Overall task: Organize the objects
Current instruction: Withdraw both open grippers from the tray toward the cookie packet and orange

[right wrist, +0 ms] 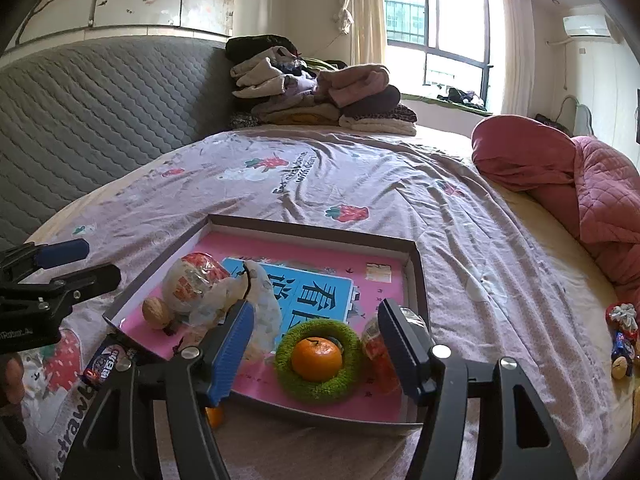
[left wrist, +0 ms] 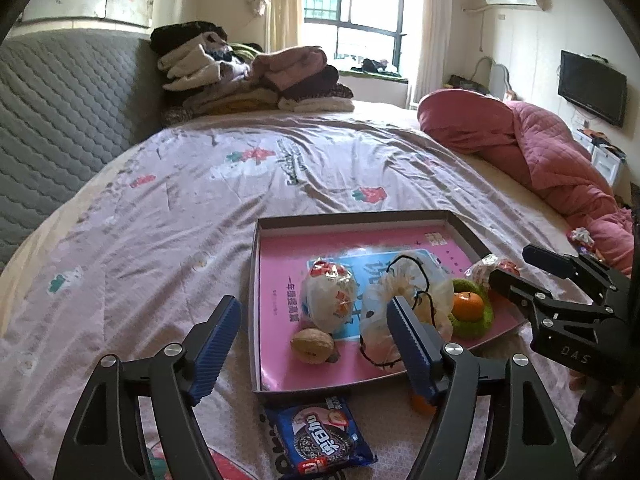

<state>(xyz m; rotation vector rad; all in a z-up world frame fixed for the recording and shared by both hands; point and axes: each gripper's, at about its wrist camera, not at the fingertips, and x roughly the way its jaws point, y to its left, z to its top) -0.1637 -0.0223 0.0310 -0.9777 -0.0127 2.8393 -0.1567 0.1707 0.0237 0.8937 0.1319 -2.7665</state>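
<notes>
A shallow box tray [left wrist: 360, 216] [right wrist: 312, 224] with a pink lining lies on the bed. In it are a walnut [left wrist: 312, 346] [right wrist: 157, 312], a wrapped bun [left wrist: 330, 294] [right wrist: 192, 284], a clear bag with black string [left wrist: 404, 292] [right wrist: 260, 300], an orange [left wrist: 468, 306] [right wrist: 316, 358] inside a green fuzzy ring [right wrist: 288, 344], and a red-wrapped snack [right wrist: 380, 356]. A blue cookie packet [left wrist: 320, 438] [right wrist: 106, 364] and a small orange [right wrist: 215, 416] lie just outside the near rim. My left gripper [left wrist: 312, 312] [right wrist: 96, 262] hovers open over the tray's left part. My right gripper [right wrist: 316, 312] [left wrist: 514, 266] hovers open above the orange, holding nothing.
A rolled pink quilt [left wrist: 540, 148] lies along the right of the bed. Folded clothes [left wrist: 248, 76] are stacked at the far end beside the grey padded headboard [left wrist: 60, 100]. Small wrapped sweets [right wrist: 622, 332] lie on the sheet to the right.
</notes>
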